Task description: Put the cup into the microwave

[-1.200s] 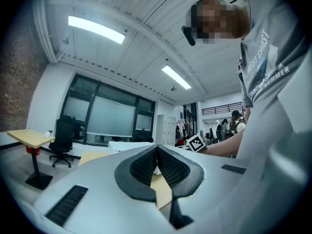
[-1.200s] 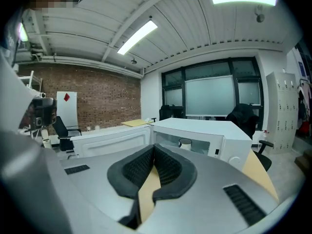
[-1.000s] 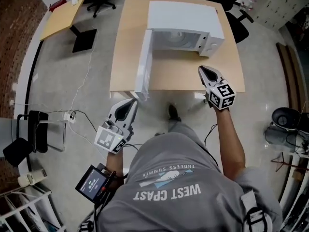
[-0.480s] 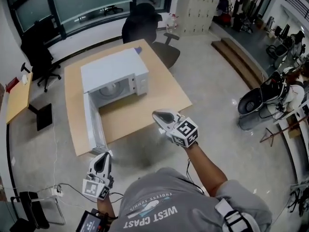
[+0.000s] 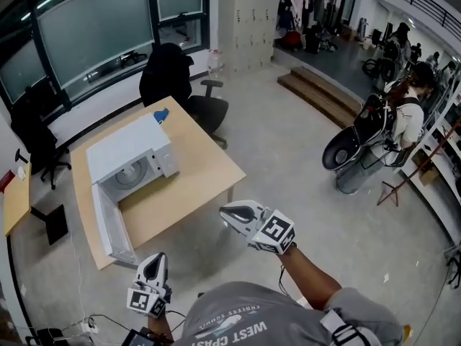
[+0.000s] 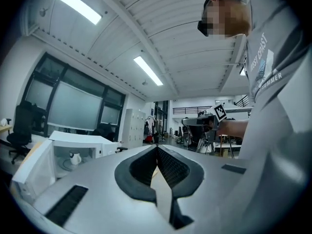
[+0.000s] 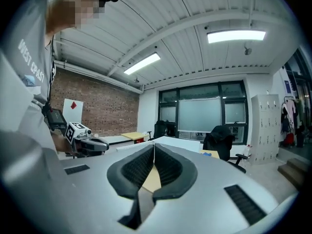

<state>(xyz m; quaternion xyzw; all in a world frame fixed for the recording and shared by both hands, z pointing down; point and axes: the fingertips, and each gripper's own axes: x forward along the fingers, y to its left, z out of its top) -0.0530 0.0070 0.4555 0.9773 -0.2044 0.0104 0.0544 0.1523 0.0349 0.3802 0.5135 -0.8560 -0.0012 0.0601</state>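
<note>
Both grippers have drawn well back from the wooden table (image 5: 198,170) since a second ago, when they hung at its near edge, and the microwave (image 5: 126,150) now sits farther off at the left of the head view. Its door (image 5: 106,225) stands swung wide open toward the camera. Inside the cavity, in the left gripper view, a white cup (image 6: 74,158) with a handle stands upright on the turntable. A small blue object (image 5: 160,114) lies on the table behind the microwave, and a black office chair (image 5: 176,85) stands just beyond that corner.

The left gripper (image 5: 153,260) is held low over the floor near the table's front edge, its jaws pressed together with nothing between them. The right gripper (image 5: 225,211) is out over bare floor, well apart from the table, jaws likewise closed and empty. Far right, a person (image 5: 408,117) stands beside a dark bin (image 5: 349,157).
</note>
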